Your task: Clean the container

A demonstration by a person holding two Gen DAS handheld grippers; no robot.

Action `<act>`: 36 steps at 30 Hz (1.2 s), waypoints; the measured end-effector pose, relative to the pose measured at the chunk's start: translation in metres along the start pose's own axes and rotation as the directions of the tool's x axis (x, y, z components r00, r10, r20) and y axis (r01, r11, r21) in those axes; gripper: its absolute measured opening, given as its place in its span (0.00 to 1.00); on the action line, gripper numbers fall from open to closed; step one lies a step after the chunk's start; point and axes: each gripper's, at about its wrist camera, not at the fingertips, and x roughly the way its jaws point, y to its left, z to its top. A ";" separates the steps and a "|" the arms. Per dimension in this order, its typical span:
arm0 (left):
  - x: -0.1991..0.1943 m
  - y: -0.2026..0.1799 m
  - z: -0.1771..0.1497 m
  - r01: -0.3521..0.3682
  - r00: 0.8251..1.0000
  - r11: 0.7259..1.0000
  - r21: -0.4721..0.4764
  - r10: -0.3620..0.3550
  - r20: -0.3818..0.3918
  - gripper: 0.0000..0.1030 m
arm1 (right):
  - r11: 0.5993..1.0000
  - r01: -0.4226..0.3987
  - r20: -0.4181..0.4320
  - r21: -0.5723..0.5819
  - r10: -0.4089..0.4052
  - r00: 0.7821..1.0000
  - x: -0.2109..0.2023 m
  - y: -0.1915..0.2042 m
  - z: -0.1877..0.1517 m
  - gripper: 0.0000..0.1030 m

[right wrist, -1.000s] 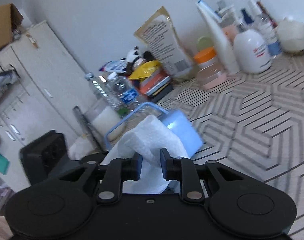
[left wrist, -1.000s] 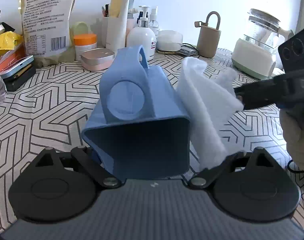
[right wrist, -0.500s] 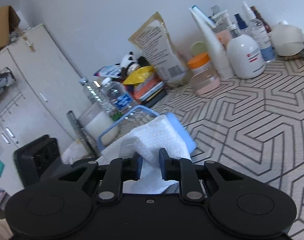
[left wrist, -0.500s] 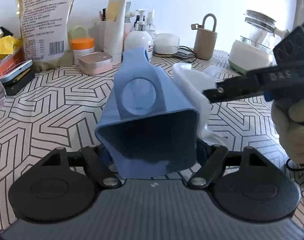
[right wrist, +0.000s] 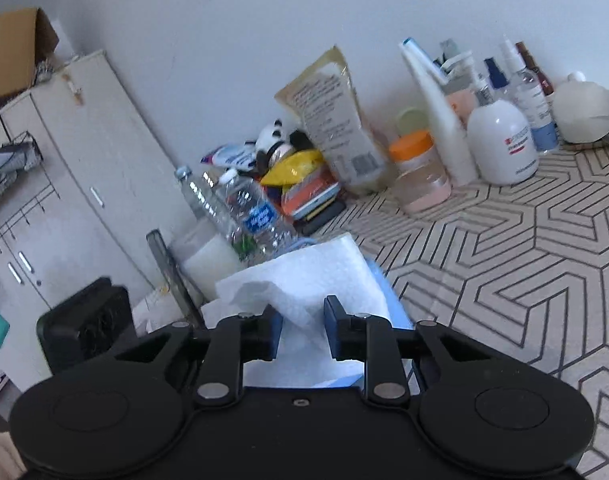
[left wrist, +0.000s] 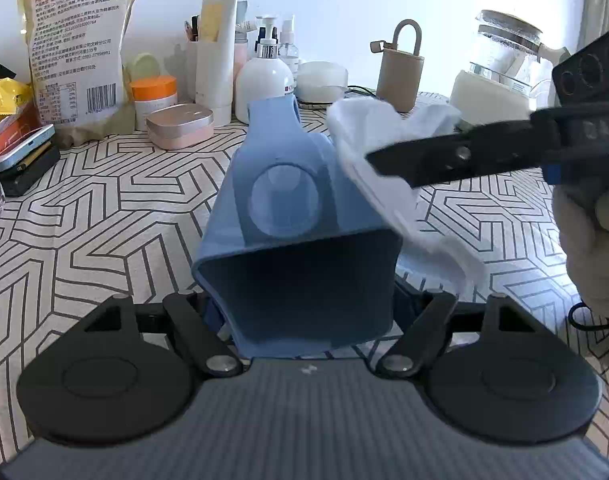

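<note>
Blue container (left wrist: 300,264) clamped in left gripper (left wrist: 304,320), open mouth toward camera, fingertips hidden behind its walls. White wipe (left wrist: 384,176) pinched tight in right gripper (right wrist: 298,330), pressed on container's right side, covering that wall. Patterned tabletop (left wrist: 104,208) below; bottles (left wrist: 264,76), kettle (left wrist: 500,76) along far wall.

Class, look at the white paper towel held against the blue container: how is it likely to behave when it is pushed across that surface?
The white paper towel is probably floppy: it drapes and folds over the blue container rather than holding a shape. It looks light, since the right gripper carries it by one pinched fold. Pushed hard, it may bunch or crumple, as its edges already look creased.
</note>
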 end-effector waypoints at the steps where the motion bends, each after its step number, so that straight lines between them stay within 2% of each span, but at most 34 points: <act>1: 0.000 0.000 0.000 0.000 1.000 1.000 0.000 0.000 0.000 0.74 | 1.000 -0.007 -0.008 -0.010 0.007 1.000 0.001 0.002 0.000 0.28; 5: 0.000 -0.002 -0.001 -0.010 1.000 1.000 0.012 0.010 0.001 0.74 | 0.999 -0.012 -0.023 -0.051 0.011 1.000 0.000 0.010 0.000 0.28; 8: 0.000 -0.008 -0.002 -0.019 1.000 0.999 0.048 0.019 0.001 0.75 | 0.999 -0.005 -0.019 -0.041 0.004 1.000 -0.002 0.006 0.000 0.28; 12: -0.003 -0.018 -0.004 -0.036 0.999 0.993 0.111 0.034 0.018 0.75 | 0.996 0.083 0.021 -0.036 -0.082 0.996 -0.004 0.001 0.002 0.28; 17: -0.004 -0.019 -0.004 -0.012 1.000 0.992 0.123 0.010 0.017 0.75 | 0.988 0.152 0.052 -0.011 -0.151 0.987 -0.008 -0.009 0.005 0.28; 25: -0.002 -0.014 -0.005 -0.012 1.000 0.993 0.119 0.011 0.005 0.75 | 0.990 0.143 0.047 0.006 -0.144 0.989 -0.006 -0.011 0.005 0.30; 29: -0.001 -0.013 -0.005 -0.007 1.000 0.994 0.107 0.007 -0.001 0.75 | 0.990 0.130 0.033 0.048 -0.131 0.991 -0.004 -0.017 0.004 0.37; 31: -0.001 -0.013 -0.005 -0.009 1.000 0.994 0.108 0.009 0.000 0.75 | 0.991 0.120 0.028 0.064 -0.122 0.992 -0.003 -0.018 0.003 0.37; 36: 0.001 -0.014 -0.004 -0.034 0.999 0.994 0.105 0.035 -0.002 0.80 | 0.994 0.076 0.001 0.081 -0.076 0.997 0.001 -0.018 0.001 0.38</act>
